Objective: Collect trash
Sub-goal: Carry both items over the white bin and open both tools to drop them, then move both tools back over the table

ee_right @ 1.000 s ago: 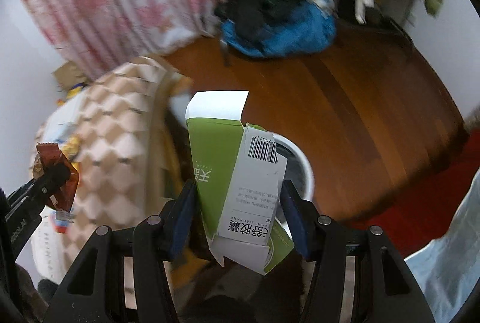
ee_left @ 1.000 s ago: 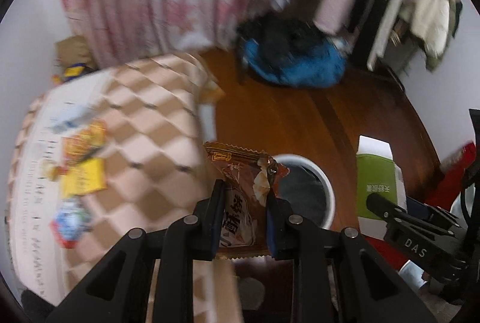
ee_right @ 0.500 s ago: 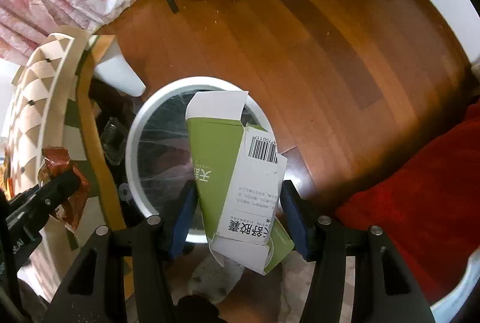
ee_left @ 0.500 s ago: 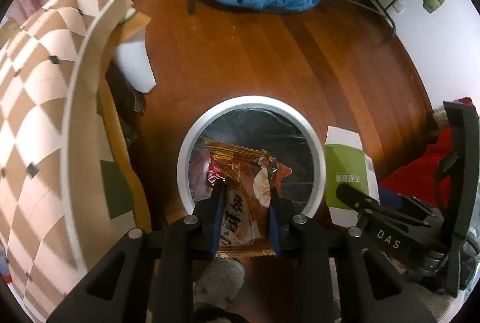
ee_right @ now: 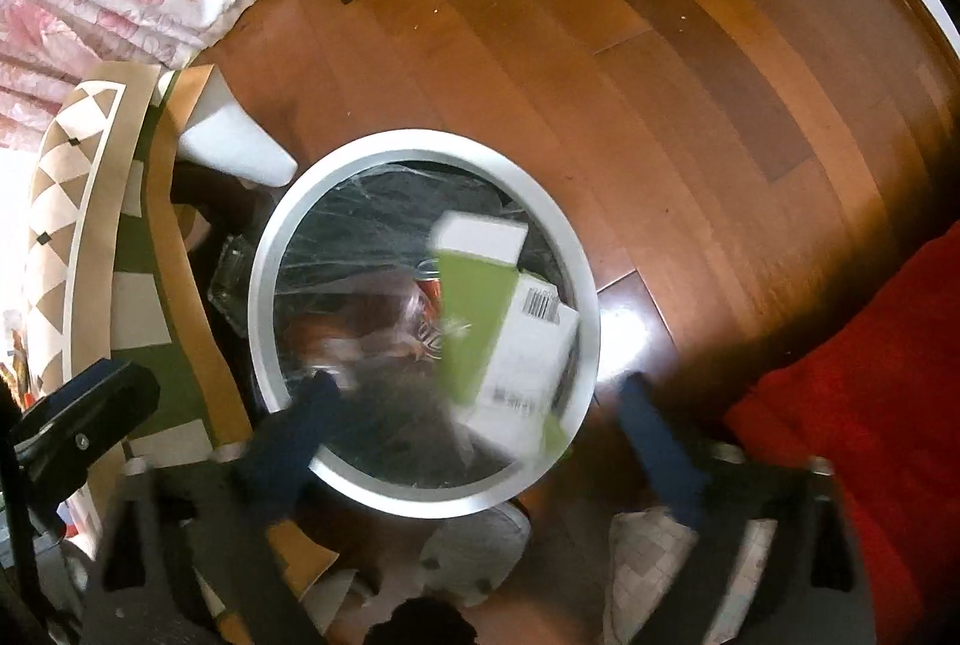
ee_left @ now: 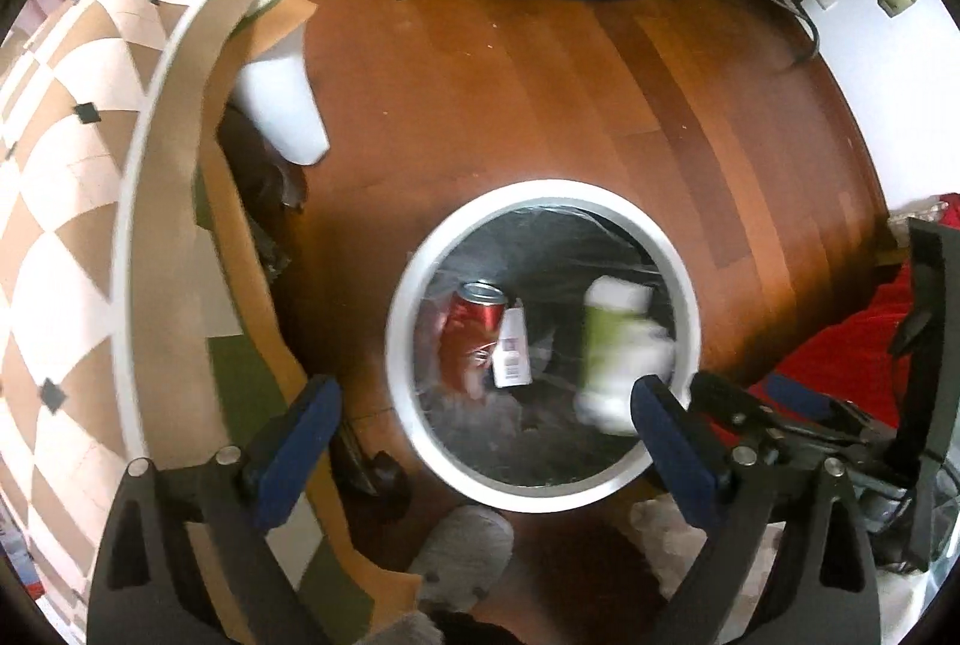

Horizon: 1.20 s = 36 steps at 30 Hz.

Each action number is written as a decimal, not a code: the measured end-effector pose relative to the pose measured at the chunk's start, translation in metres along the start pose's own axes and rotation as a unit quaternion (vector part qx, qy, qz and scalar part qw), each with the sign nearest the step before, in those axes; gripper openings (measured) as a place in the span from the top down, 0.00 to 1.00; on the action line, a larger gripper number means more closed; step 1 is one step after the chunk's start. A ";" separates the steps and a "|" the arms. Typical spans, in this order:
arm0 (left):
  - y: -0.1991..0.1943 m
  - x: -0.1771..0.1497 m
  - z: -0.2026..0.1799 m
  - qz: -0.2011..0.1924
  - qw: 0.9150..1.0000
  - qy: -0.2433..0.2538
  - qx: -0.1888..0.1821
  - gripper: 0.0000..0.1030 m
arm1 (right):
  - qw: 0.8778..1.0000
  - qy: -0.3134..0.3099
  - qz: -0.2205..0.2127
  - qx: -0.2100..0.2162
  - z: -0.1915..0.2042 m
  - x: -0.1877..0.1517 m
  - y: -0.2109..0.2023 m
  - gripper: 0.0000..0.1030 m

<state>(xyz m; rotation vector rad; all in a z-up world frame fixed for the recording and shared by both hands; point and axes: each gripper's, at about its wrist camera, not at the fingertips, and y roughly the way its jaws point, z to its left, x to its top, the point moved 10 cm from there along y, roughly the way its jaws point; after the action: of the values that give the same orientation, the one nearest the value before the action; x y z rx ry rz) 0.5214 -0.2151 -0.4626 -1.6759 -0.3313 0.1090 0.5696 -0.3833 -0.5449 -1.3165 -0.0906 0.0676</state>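
Both grippers pointed down over a white-rimmed bin [ee_left: 543, 498] on the wooden floor [ee_left: 540, 105]. The left gripper [ee_left: 489, 441] and right gripper [ee_right: 474, 423] had just opened their jaws wide, holding nothing. A blurred green carton [ee_right: 480, 309], apparently falling, lay inside the bin beside a red can [ee_left: 471, 321].

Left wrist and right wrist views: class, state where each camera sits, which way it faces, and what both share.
Left wrist: on the left tool, facing down into the white bin; own open fingers, right tool and a slipper show.
Right wrist: on the right tool, facing down over the bin; own blurred open fingers show.
Shared: bin, green carton, red can, wooden floor.
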 end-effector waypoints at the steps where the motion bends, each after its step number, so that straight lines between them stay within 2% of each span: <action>1: -0.003 -0.001 0.003 -0.003 1.000 0.003 0.008 0.04 | 1.000 0.003 0.000 0.000 0.000 0.000 -0.002 0.02; 8: -0.014 -0.009 0.017 -0.018 0.997 0.029 0.069 0.04 | 0.995 -0.017 0.005 -0.094 -0.010 -0.015 -0.018 0.00; 11: -0.016 -0.012 0.018 -0.021 0.996 0.036 0.080 0.04 | 0.993 -0.021 0.008 -0.112 -0.009 -0.027 -0.025 0.00; 24: -0.055 -0.023 0.014 -0.046 0.995 0.039 0.079 0.04 | 0.993 -0.017 -0.020 -0.112 -0.001 -0.042 -0.072 0.00; 30: -0.096 -0.026 0.010 -0.078 0.994 0.039 0.067 0.04 | 0.993 -0.019 -0.045 -0.107 0.009 -0.049 -0.113 0.00; 36: -0.148 -0.027 0.013 -0.122 0.989 0.039 0.069 0.04 | 0.991 -0.012 -0.092 -0.095 0.025 -0.059 -0.171 0.00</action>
<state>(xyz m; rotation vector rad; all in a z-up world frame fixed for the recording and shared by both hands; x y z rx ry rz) 0.4690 -0.1954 -0.3219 -1.4876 -0.4558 -0.1134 0.5079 -0.4080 -0.3751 -1.4910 -0.2433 -0.0838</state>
